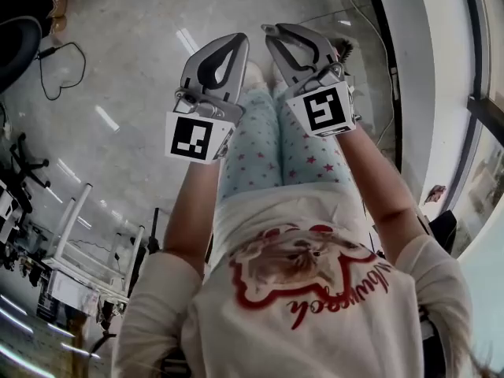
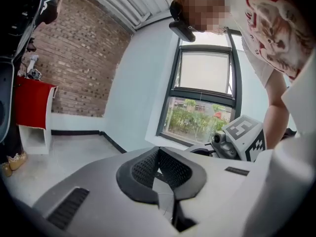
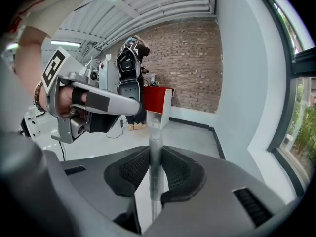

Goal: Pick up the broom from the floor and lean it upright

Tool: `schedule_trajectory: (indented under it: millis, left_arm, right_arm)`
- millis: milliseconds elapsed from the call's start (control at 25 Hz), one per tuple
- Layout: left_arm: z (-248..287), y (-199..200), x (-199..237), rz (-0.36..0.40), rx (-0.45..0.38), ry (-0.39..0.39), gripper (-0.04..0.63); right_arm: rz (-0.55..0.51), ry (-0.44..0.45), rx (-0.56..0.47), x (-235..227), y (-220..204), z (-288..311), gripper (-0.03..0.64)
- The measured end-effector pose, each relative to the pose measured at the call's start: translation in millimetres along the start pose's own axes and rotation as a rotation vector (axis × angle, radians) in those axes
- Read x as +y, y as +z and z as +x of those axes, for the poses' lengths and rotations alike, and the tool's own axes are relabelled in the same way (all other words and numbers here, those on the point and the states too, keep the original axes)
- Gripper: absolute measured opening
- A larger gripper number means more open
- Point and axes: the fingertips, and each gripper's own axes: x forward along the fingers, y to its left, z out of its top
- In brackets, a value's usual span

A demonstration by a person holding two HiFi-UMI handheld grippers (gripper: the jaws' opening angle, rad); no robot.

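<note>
Both forearms (image 1: 193,211) outstretched, left tongs (image 1: 239,42) beside right tongs (image 1: 272,32) gripping broom handle (image 3: 155,152)

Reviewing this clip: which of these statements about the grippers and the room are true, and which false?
1. The right gripper is shut on a thin grey broom handle. True.
2. The left gripper has its jaws wide apart. False: the jaws meet at their tips.
3. A red cabinet stands by the brick wall. True.
4. The window looks out only on another brick wall. False: green plants show outside it.
</note>
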Motion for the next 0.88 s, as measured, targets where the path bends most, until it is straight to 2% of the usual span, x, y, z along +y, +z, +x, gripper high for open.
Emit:
schedule_trajectory:
  millis: [240, 480, 880]
  left_arm:
    - [6.0, 33.9, -33.3, -0.005, -0.034, -0.116, 0.018]
    - [17.6, 60.3, -60.0, 0.039, -0.039, -0.238, 0.018]
    - [47.2, 94.4, -140.1, 0.118, -0.047, -0.432, 0.018]
  right_arm:
    - [-0.009, -0.102, -0.051, -19.1, 23.7, -43.4, 0.097]
    - [0.034, -0.173, -0.113, -40.1, 36.6, -85.1, 0.097]
    - [0.006, -0.182, -0.112, -58.6, 29.9, -190.2, 0.094]
